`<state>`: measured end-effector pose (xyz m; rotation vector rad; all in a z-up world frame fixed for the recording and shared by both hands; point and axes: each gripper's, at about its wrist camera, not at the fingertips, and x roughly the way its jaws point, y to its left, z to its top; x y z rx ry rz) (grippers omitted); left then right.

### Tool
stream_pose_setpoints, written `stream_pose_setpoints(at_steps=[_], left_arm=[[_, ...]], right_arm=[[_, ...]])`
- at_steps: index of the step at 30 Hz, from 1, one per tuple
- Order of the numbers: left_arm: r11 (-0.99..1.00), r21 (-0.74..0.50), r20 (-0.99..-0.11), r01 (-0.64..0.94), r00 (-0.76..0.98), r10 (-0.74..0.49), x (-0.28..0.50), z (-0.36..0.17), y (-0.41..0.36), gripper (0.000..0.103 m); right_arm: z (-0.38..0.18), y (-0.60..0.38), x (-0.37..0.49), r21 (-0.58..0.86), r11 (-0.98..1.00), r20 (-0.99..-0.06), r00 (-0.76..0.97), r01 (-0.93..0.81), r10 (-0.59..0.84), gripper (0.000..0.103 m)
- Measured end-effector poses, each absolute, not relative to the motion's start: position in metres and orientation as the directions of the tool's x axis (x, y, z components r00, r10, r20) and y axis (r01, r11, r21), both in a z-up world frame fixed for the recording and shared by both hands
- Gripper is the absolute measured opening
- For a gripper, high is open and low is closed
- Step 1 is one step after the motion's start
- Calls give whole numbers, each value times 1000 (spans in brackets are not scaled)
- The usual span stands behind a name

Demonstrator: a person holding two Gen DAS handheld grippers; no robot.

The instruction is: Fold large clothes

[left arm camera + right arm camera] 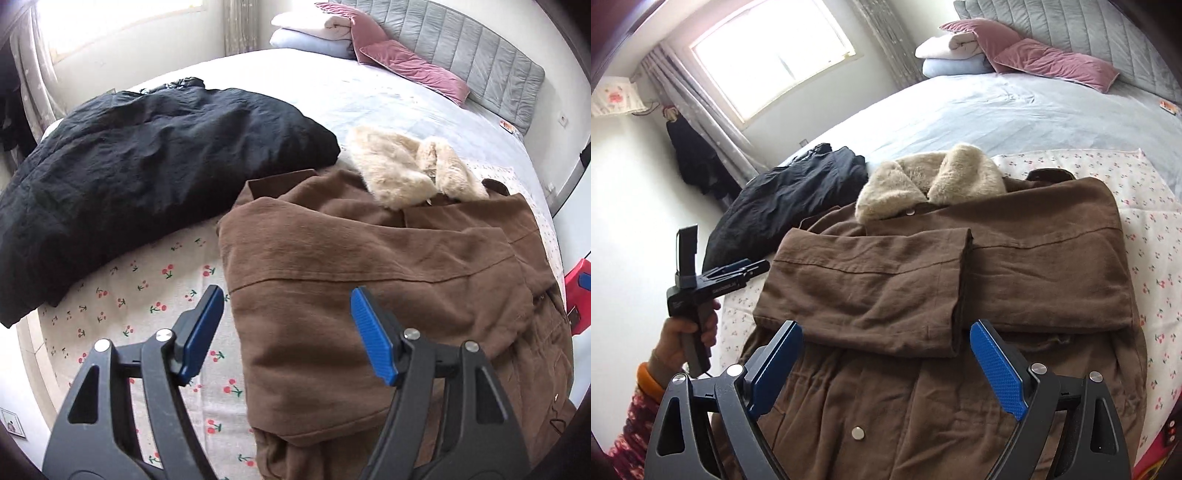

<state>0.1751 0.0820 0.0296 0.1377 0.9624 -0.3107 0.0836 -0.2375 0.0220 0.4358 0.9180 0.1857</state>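
While my left gripper (pixel 288 332) and right gripper (pixel 886 369) both hang with jaws wide apart and empty, the brown coat (pixel 960 280) fills the centre of the right view on a cherry-print sheet (pixel 1156 258), both sleeves folded across its chest, fur collar (pixel 931 181) above, black coat (pixel 147 166) at upper left.
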Motion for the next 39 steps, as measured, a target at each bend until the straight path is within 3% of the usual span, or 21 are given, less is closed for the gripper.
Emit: stream_pose_setpoints(at_steps=[6, 9, 13, 18, 21, 25, 27, 29, 32, 37, 39], left_arm=[[954, -41, -825, 298, 528, -200, 194, 17, 90, 72], [950, -52, -825, 308, 523, -215, 196, 12, 91, 72], [947, -1, -825, 321, 535, -183, 196, 2, 87, 72], [946, -5, -824, 324, 534, -187, 198, -11, 85, 72], [946, -14, -822, 323, 535, -194, 200, -15, 83, 72], [948, -25, -818, 319, 539, -202, 201, -19, 81, 72], [948, -30, -817, 317, 539, -206, 201, -20, 82, 72], [951, -47, -812, 306, 543, -215, 201, -17, 85, 72], [956, -83, -792, 281, 564, -234, 202, -6, 94, 72], [968, -117, -762, 224, 605, -232, 212, 12, 107, 72], [967, -116, -737, 227, 633, -237, 209, 20, 103, 67]], right_arm=[[-30, -246, 162, 290, 950, -816, 548, 117, 182, 90], [-56, -245, 180, 287, 950, -834, 521, 123, 184, 80], [-74, -241, 188, 297, 949, -823, 532, 105, 198, 80], [-84, -231, 198, 211, 975, -823, 551, 74, 136, 79], [-88, -228, 200, 175, 982, -823, 557, 66, 109, 73], [-90, -220, 201, 135, 990, -819, 567, 40, 89, 61], [-91, -215, 201, 111, 994, -817, 571, 22, 79, 45], [-86, -211, 199, 84, 996, -810, 582, -6, 71, 19], [-64, -208, 191, 91, 995, -774, 627, -27, 88, 13], [8, -199, 179, 12, 997, -640, 766, -76, 66, 12], [27, -207, 181, -19, 999, -601, 799, -47, 26, 12]])
